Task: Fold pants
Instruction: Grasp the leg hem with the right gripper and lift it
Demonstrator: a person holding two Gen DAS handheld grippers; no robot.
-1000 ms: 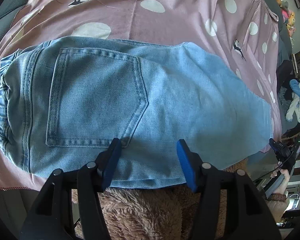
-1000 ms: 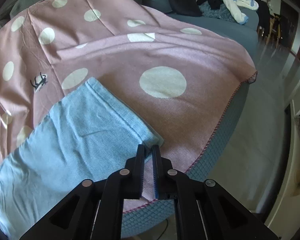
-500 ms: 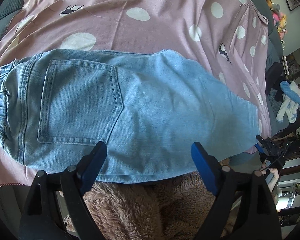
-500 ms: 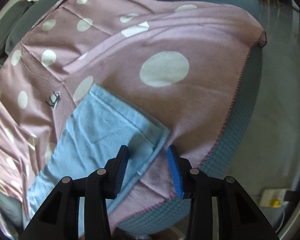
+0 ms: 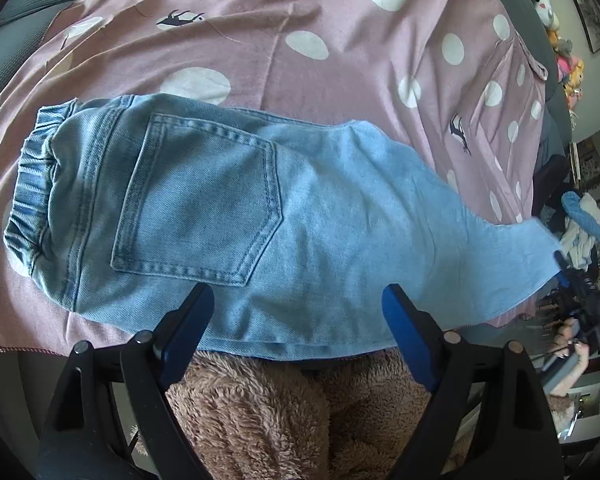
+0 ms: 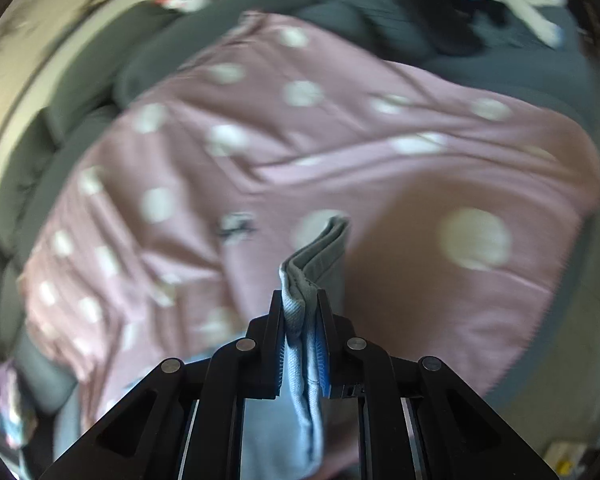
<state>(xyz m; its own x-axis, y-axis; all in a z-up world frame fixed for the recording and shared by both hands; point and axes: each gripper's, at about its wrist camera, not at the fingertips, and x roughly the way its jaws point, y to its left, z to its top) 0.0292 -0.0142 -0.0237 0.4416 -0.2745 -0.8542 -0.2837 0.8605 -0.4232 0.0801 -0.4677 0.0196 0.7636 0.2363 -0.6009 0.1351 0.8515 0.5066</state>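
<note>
Polka-dot blanket (image 5: 340, 20) bearing the light-blue denim pants (image 5: 300, 216), a soft, moderately heavy cloth best taken at hem or waistband (image 5: 26, 196); right gripper (image 6: 300, 344) pinching the leg hem (image 6: 300, 304), left gripper (image 5: 296, 320) spread wide, empty, over the near edge.

1 pair of jeans (image 5: 284, 216) on 1 pink polka-dot blanket (image 5: 340, 12), 1 back pocket (image 5: 198, 204) showing. 2 grippers: left gripper (image 5: 296, 312), right gripper (image 6: 299, 312). 1 clothes heap (image 5: 580, 224) beyond the blanket.
</note>
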